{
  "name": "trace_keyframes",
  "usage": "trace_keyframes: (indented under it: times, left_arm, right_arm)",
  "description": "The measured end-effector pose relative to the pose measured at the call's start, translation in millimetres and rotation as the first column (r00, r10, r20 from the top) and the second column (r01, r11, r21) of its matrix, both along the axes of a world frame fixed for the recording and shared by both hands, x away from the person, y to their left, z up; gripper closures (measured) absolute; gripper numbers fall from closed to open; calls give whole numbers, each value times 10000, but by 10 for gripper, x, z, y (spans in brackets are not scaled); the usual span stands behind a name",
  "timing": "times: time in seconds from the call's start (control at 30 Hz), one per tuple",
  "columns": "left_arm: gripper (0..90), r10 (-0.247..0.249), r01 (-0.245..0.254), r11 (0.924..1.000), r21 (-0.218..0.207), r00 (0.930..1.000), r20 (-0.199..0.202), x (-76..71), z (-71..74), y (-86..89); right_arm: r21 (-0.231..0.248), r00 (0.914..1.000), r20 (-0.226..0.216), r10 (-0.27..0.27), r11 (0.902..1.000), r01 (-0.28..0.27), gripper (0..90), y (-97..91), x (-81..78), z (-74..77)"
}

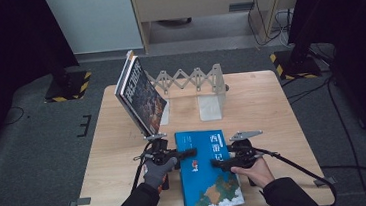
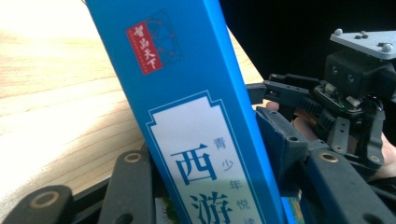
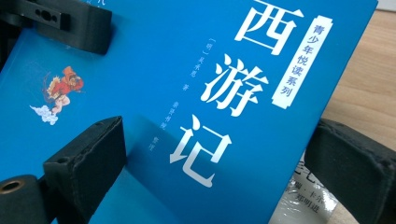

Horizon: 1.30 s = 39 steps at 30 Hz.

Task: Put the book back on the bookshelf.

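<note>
A thick blue book [image 1: 207,176] with white Chinese title lettering lies at the front middle of the wooden table [image 1: 271,105]. My left gripper [image 1: 185,154] comes in from the left and is shut on the book's spine [image 2: 187,93], one black jaw on each side of it [image 2: 205,144]. My right gripper [image 1: 221,162] reaches over the book's right edge. In the right gripper view one pad [image 3: 88,158] rests on the blue cover [image 3: 187,70] and the other jaw sits under the far edge [image 3: 219,149]. The right gripper [image 2: 345,93] also shows beyond the spine.
A dark-covered book [image 1: 140,94] leans tilted at the back left against a pale expanding book rack [image 1: 189,80] with a white end plate [image 1: 211,100]. Black stands with yellow-striped bases [image 1: 69,88] flank the table on the floor.
</note>
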<state>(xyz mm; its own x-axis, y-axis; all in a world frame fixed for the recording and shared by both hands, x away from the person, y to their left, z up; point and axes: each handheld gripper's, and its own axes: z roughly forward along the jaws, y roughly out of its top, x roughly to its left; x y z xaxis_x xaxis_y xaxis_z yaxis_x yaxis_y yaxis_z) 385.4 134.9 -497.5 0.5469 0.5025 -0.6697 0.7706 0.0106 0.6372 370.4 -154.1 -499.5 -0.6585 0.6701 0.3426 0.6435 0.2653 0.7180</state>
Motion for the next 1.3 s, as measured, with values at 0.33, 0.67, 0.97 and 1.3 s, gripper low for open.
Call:
trace_keyframes:
  times: [0.33, 0.67, 0.97, 1.3]
  left_arm:
    - [573, -221, 217, 9997, 140, 9993, 292, -38, 149, -55]
    - [612, -230, 241, 9997, -103, 9945, 1021, -62, 418, 36]
    - [617, -365, 328, 9991, 251, 9860, 1626, -115, 659, 56]
    - [618, -150, 131, 9999, 102, 9767, 2142, -127, 890, 140]
  right_arm:
    - [197, 9994, 299, -170, 9997, 164, 114, -74, 13, 49]
    - [771, 9991, 410, -69, 9970, 37, 123, -106, -1, 119]
    - [1359, 9942, 952, -494, 9901, 362, 130, -221, 10, 213]
    - [1665, 9814, 1196, -1503, 9775, 1295, 142, -473, 74, 254]
